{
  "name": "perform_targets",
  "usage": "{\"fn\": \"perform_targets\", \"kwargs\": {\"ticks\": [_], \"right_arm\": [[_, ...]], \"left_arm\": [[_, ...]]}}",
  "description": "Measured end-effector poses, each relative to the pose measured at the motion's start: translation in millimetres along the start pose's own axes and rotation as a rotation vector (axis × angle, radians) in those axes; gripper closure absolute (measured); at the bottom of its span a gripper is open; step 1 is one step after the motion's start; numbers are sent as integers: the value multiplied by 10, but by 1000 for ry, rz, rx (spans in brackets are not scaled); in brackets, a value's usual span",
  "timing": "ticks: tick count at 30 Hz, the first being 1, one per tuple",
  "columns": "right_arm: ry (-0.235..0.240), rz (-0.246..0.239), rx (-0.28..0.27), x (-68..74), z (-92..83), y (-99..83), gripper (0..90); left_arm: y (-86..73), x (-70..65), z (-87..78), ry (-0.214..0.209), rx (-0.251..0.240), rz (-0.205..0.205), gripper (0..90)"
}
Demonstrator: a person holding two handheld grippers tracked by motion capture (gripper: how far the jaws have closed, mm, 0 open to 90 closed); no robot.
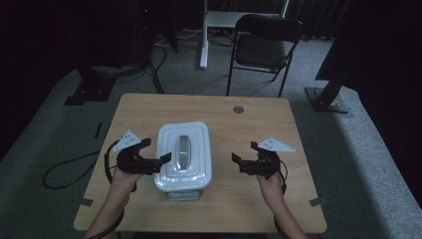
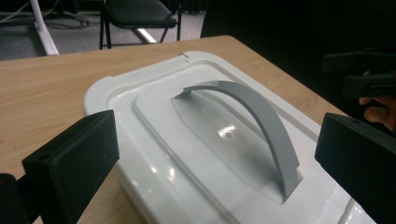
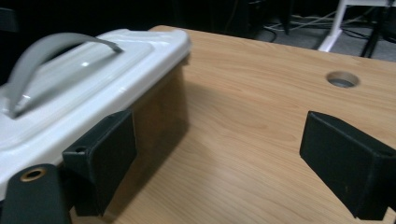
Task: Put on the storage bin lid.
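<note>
Left gripper (image 1: 155,151) jaws are spread wide beside the white box (image 1: 183,155), mid-table (image 1: 249,124); right gripper (image 1: 237,160) likewise apart, nothing held. Lid could be knocked askew if approached off-centre.

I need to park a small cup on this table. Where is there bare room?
The far strip between the white lidded box and the cable hole is bare, and so is the wood between the box and the right gripper. It is crowded at the box's left side, where the left gripper sits close.
</note>
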State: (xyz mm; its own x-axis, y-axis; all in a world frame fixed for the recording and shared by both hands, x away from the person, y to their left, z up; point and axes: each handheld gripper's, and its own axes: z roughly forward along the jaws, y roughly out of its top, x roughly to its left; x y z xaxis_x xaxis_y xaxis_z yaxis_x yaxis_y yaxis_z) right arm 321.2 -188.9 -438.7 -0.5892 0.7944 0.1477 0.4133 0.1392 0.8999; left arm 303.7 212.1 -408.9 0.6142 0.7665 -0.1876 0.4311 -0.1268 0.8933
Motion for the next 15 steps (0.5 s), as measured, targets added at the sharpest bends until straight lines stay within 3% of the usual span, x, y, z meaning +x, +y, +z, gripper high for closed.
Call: {"fn": "perform_targets", "kwargs": {"ticks": [7,15], "right_arm": [[-22,13,17,-132,-27,-103,104],[-65,7,40,-259,-45,-243,103]], "left_arm": [[-125,105,-81,34,0,-4,6],[-322,287,-224,73,-17,-57,6]]}}
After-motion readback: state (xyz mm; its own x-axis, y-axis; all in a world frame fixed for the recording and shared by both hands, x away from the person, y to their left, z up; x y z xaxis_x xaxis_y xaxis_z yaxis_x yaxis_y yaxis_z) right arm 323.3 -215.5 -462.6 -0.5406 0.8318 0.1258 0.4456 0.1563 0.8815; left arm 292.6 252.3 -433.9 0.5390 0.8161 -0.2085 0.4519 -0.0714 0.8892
